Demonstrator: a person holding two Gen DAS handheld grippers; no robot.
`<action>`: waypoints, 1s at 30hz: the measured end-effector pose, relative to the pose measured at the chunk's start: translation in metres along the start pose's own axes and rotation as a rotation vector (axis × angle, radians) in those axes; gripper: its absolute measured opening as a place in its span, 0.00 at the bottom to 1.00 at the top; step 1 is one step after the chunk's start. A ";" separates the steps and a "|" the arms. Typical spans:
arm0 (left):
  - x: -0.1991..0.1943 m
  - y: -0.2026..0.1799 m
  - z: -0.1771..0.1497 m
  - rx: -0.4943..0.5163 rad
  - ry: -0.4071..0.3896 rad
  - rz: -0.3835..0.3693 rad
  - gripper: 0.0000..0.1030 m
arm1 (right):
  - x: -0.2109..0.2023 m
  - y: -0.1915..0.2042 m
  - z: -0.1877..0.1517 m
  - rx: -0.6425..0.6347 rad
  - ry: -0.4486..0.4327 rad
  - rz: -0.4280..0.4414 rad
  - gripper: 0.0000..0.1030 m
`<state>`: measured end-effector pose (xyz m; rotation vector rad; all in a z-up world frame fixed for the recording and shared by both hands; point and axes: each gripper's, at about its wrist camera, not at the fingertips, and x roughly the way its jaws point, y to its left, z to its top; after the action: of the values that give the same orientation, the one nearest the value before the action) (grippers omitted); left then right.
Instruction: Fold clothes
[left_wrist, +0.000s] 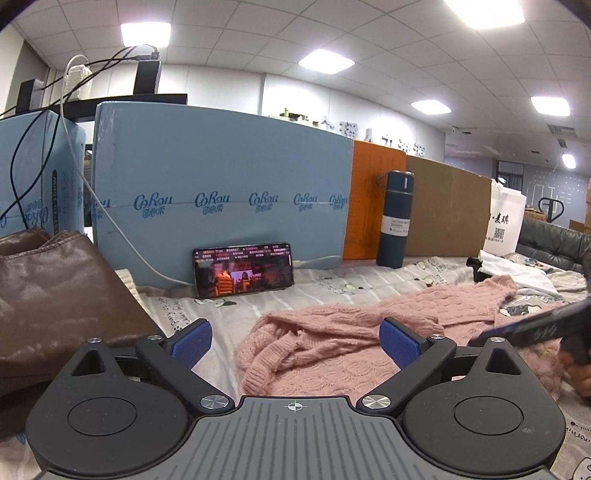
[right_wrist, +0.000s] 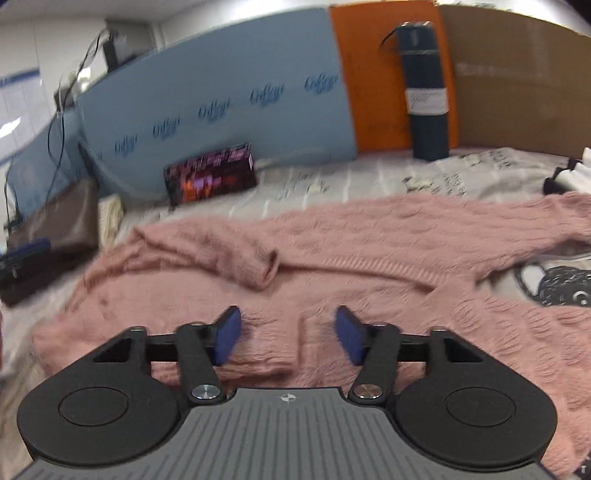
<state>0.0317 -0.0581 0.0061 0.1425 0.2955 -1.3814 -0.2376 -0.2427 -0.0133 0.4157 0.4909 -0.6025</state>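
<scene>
- Here we see the pink sweater (right_wrist: 332, 258) lying spread, rumpled, on the printed sheet (left_wrist: 332, 284).
- Our left gripper (left_wrist: 295, 343) stands wide open, holding nothing.
- Our right gripper (right_wrist: 288, 336) hangs partly open above the knit, empty.

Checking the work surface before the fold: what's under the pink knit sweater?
The pink knit sweater lies on a grey striped bedsheet with cartoon prints, which shows all around it, including a dark round print at its right edge. Anything beneath the sweater's middle is covered.
</scene>
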 end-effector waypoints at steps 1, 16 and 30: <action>0.002 0.000 -0.001 -0.001 0.008 -0.006 0.96 | 0.001 0.003 -0.002 -0.017 0.007 0.004 0.18; 0.009 -0.051 -0.020 0.243 0.104 -0.185 0.96 | -0.047 0.012 -0.024 -0.126 -0.066 -0.119 0.44; 0.001 -0.054 -0.017 0.256 0.007 -0.105 0.97 | -0.038 0.002 -0.034 -0.175 -0.069 -0.158 0.72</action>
<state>-0.0228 -0.0649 -0.0065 0.3473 0.1320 -1.5202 -0.2746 -0.2078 -0.0197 0.1907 0.5091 -0.7182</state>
